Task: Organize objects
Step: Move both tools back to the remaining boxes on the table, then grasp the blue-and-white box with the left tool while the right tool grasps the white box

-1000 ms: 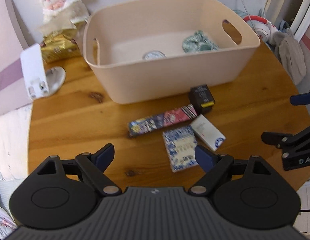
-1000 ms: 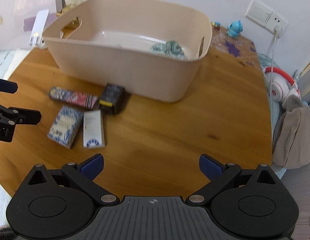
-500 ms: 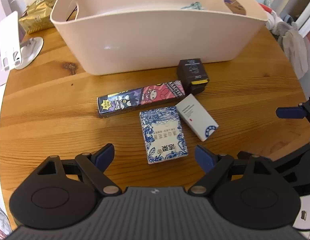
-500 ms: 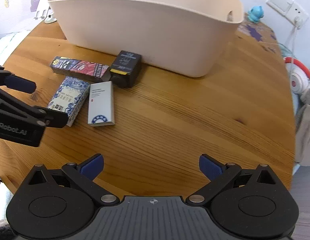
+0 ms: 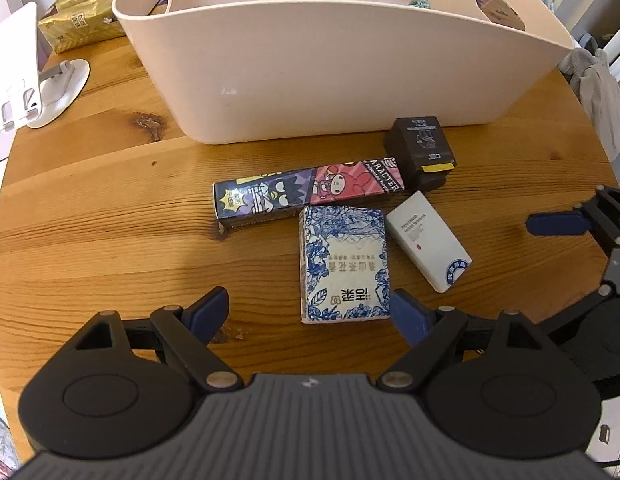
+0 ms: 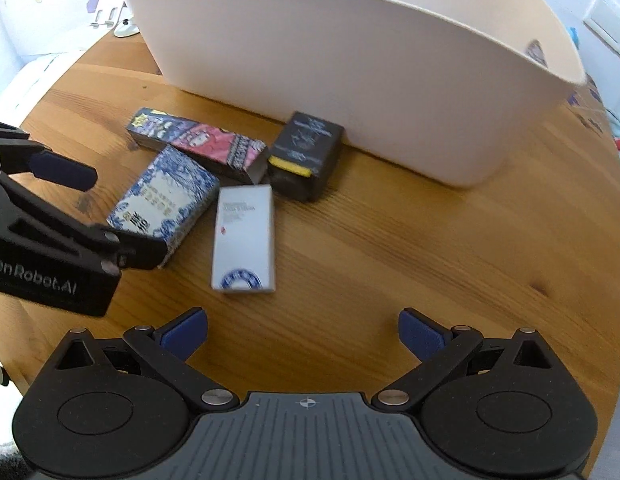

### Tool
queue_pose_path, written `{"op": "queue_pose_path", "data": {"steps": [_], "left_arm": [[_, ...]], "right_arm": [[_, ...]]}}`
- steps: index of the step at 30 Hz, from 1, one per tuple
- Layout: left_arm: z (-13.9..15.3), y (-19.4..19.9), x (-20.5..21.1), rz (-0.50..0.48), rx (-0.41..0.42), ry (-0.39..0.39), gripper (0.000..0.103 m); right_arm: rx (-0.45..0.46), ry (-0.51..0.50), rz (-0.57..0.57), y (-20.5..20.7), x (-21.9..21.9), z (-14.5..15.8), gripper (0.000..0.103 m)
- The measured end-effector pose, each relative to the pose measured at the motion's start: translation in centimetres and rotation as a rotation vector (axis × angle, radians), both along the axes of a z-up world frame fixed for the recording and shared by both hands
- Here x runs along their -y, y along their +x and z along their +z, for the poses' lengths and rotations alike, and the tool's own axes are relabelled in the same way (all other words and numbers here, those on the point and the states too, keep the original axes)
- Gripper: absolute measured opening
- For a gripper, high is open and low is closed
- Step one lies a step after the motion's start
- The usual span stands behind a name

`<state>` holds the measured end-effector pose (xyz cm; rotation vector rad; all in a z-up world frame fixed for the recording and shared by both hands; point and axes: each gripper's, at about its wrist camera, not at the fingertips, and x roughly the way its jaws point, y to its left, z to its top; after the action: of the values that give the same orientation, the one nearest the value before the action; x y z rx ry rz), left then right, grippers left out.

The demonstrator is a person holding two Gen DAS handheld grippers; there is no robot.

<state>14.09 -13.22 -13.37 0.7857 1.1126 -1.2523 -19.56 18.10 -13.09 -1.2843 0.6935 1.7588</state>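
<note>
Several boxes lie on the round wooden table (image 5: 90,240) in front of a beige tub (image 5: 329,60): a blue-and-white patterned box (image 5: 343,264), a long cartoon-print box (image 5: 310,192), a white box (image 5: 427,240) and a black box (image 5: 423,152). My left gripper (image 5: 310,312) is open and low, its right finger beside the near end of the blue-and-white box (image 6: 162,196). My right gripper (image 6: 304,334) is open and empty, just short of the white box (image 6: 244,238). The tub (image 6: 369,72) fills the back of the right wrist view.
A white stand (image 5: 26,76) and a gold packet (image 5: 82,28) sit at the table's back left. Clothing (image 5: 597,92) hangs past the right edge. The right gripper shows at the right edge of the left wrist view (image 5: 569,224).
Both grippers have dropped lower and moved forward toward the boxes. The tub's inside has gone out of sight. Both stay open.
</note>
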Motion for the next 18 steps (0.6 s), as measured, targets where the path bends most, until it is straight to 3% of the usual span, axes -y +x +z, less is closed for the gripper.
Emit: {"op": "queue_pose_path", "data": {"steps": [7, 12, 15, 18], "left_arm": [[-0.2, 0.3, 1.2, -0.035, 0.003, 0.000, 0.089], [-0.7, 0.5, 1.8, -0.037, 0.047, 0.038, 0.074], [-0.8, 1.0, 1.6, -0.027, 0.039, 0.037, 0.069], [-0.6, 1.1, 1.4, -0.044, 0.054, 0.023, 0.057]], "right_arm": [[-0.009, 0.002, 0.017, -0.8, -1.0, -0.4, 0.103], [-0.017, 0.012, 0.016, -0.9, -1.6, -0.3, 0.097], [-0.020, 0.032, 0.022, -0.8, -1.8, -0.1, 0.088], [-0.022, 0.045, 0.039, -0.9, -1.9, 0.1, 0.076]]}}
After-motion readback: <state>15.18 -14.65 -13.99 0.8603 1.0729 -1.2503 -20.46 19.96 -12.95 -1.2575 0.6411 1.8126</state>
